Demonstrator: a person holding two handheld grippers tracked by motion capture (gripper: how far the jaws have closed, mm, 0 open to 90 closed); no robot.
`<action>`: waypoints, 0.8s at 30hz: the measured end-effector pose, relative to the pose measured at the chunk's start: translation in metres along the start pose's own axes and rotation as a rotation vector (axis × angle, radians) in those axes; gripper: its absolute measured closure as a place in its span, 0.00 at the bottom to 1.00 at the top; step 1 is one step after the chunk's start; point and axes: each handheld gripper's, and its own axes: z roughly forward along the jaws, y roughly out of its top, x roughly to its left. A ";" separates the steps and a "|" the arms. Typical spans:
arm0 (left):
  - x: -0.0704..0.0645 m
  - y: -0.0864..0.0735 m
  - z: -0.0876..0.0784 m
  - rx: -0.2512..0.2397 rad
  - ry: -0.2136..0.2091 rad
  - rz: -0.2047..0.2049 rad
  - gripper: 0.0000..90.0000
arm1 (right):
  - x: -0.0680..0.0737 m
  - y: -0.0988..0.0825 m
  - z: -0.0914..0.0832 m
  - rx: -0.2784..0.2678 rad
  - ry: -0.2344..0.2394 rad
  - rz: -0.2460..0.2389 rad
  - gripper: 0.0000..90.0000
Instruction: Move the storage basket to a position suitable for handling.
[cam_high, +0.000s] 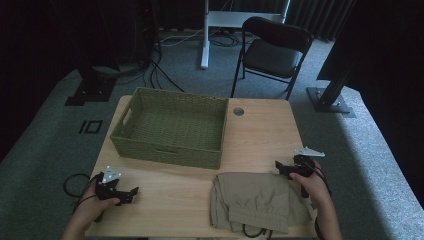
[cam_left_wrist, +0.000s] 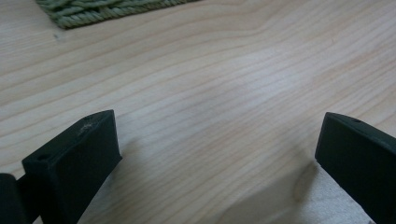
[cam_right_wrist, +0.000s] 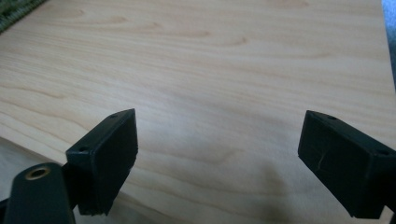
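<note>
Both tongs spread wide, nothing between the jaws. Left tongs rest on bare light-wood counter at the near-left; right tongs sit just beside the top-right corner of the folded khaki cloth garment, which lies at the near edge, right of centre. Woven green rectangular basket is empty, behind it.

Risks, as I judge them:
- Single-layer pinch: fold falls open on lift.
- Garment overhangs near edge: a drag could slide it off.
- Trailing hem catches the basket rim.
</note>
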 end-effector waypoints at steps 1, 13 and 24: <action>0.002 0.001 -0.001 -0.002 -0.002 -0.007 0.01 | 0.002 0.004 -0.001 -0.008 0.006 -0.005 0.13; 0.014 0.016 -0.009 -0.035 0.001 -0.019 0.01 | 0.020 0.027 -0.006 -0.054 0.055 -0.022 0.13; 0.028 0.044 -0.028 -0.102 0.010 -0.013 0.01 | 0.039 0.041 -0.005 -0.086 0.110 -0.025 0.13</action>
